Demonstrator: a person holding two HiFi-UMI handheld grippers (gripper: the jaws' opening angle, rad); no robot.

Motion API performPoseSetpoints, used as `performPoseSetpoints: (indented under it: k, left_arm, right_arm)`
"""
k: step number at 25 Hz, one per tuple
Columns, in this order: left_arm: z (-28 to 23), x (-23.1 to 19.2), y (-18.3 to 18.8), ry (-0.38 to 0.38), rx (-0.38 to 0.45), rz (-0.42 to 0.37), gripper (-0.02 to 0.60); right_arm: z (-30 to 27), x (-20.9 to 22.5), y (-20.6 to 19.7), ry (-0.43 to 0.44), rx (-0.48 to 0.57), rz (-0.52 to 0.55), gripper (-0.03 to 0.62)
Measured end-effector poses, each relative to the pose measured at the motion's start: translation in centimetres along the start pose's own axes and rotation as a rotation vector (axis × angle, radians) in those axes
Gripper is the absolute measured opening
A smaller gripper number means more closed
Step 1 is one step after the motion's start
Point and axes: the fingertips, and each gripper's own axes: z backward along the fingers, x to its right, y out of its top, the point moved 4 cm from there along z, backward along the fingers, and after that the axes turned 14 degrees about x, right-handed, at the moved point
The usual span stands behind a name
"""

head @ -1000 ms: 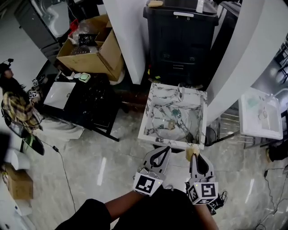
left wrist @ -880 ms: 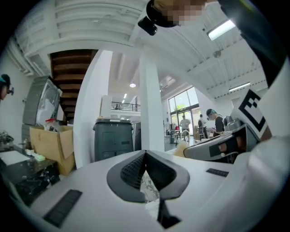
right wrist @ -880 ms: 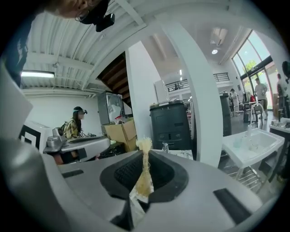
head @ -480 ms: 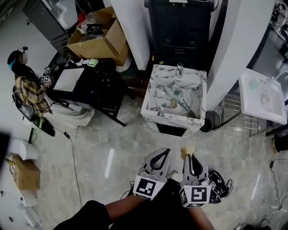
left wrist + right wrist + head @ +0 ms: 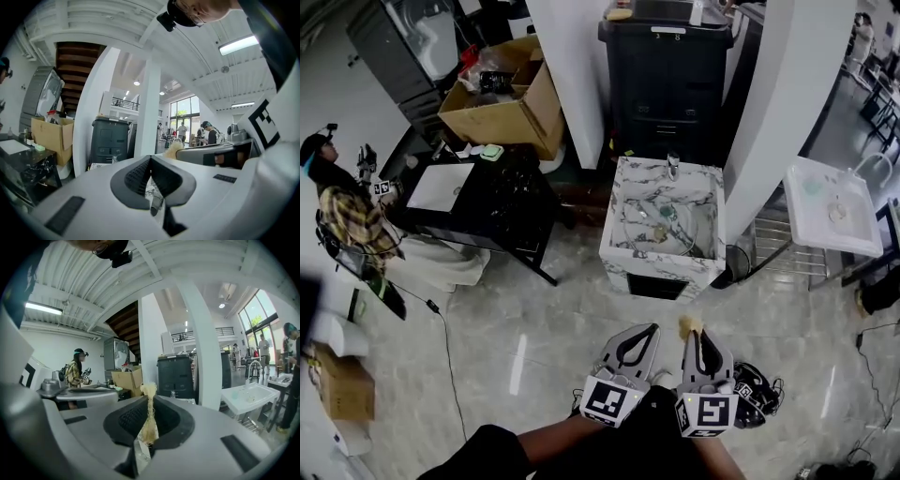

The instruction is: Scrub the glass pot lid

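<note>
Left tool (image 5: 150, 159) has its jaws pressed together with nothing between them; right tool (image 5: 150, 401), just beside it, is clamped on a pale fibrous scrubber (image 5: 148, 423) whose tuft sticks out past the tips; both are held low and side by side over the glossy floor (image 5: 516, 309), well apart from the sink (image 5: 661, 265); the sink is marble-patterned, with a tap (image 5: 673, 166) at its far rim; the lid (image 5: 649, 225) lies inside the basin, faint against the veining; left of the sink a black table (image 5: 502, 211) bears a white board (image 5: 439, 186); a person (image 5: 342, 211) stands by its left end; beyond are a cardboard box (image 5: 502, 98) and a black bin (image 5: 666, 75); off to the right stands a white basin (image 5: 832, 211).
</note>
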Motion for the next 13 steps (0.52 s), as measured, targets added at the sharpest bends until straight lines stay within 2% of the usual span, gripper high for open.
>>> performPoseSetpoints:
  k: [5,10,13]
  left_arm:
    - [2.4,-2.3,0.5,-0.002,0.026,0.033,0.014]
    - [3.8,-4.0,1.8,-0.040,0.034,-0.011,0.014]
    - [5.0,-5.1,2.2,-0.041,0.038,-0.002,0.014]
  right_arm:
    - [-0.6,-4.3,0.3,0.008,0.016,0.037,0.052]
    - [-0.6,-7.1,0.8,-0.005,0.030,0.069,0.052]
    - [-0.5,-8.5,1.3,-0.024,0.042,0.079,0.052]
